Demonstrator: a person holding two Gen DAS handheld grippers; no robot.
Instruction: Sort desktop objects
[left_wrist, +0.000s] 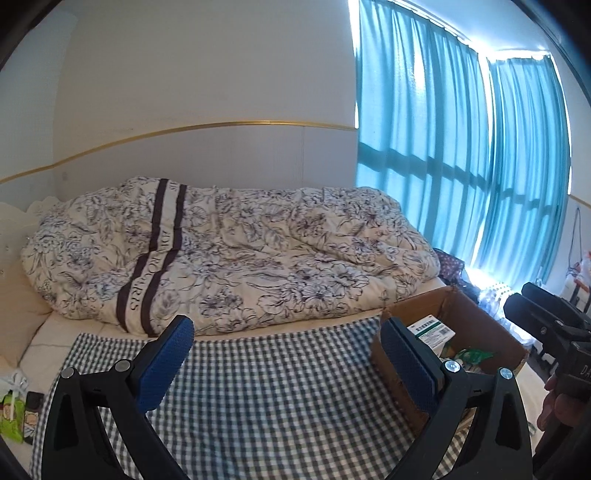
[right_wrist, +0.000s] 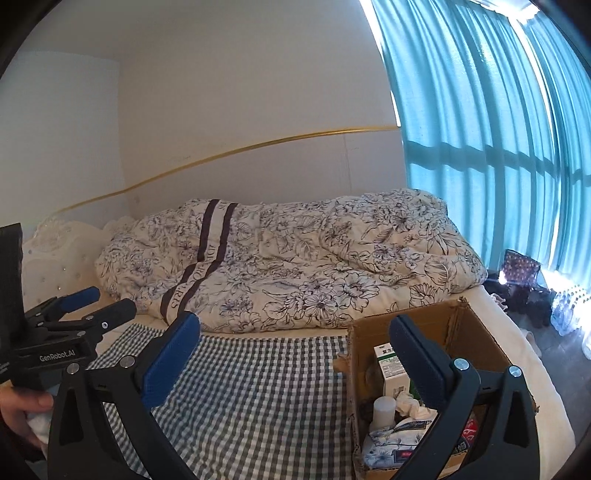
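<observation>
- Far left in the left wrist view, a green packet (left_wrist: 11, 417) lies on the bed at the edge of the checked cloth (left_wrist: 258, 387), with a dark small thing just beside it, too cut off to tell.
- A cream pillow (left_wrist: 18, 314) sits at the left of the bed (left_wrist: 66, 328), behind the cloth.
- The left tongs (left_wrist: 286, 363) stand wide open with nothing between the blue pads (left_wrist: 166, 365); they hang over the checked cloth, which is bare beneath them.
- In the right wrist view the left tongs (right_wrist: 96, 302) show at the left edge, held by a hand (right_wrist: 26, 410), fingers apart and empty.
- A floral quilt (left_wrist: 240, 251) with a dark lettered stripe is bunched along the far side of the bed, against the white wall with its gold trim (left_wrist: 184, 127).
- The right tongs (right_wrist: 295, 362) are also wide open and grip nothing; the left pad is over the cloth and the right pad over the box.
- The cardboard box (right_wrist: 484, 339) stands open on the bed, touching the right edge of the cloth.
- Inside the box: a white-and-green carton (right_wrist: 389, 369) upright, a white bottle (right_wrist: 384, 408), a crumpled white tissue (right_wrist: 408, 402), a floral tissue pack (right_wrist: 391, 439) and a red item (right_wrist: 471, 430) mostly hidden by the tongs.
- In the left wrist view the right tongs (left_wrist: 546, 314) show only in part at the right edge, with a hand (left_wrist: 552, 402) below.
- Teal curtains (right_wrist: 498, 147) cover the bright window on the right; a dotted bag (right_wrist: 521, 267) and dark clutter lie on the floor beneath.
</observation>
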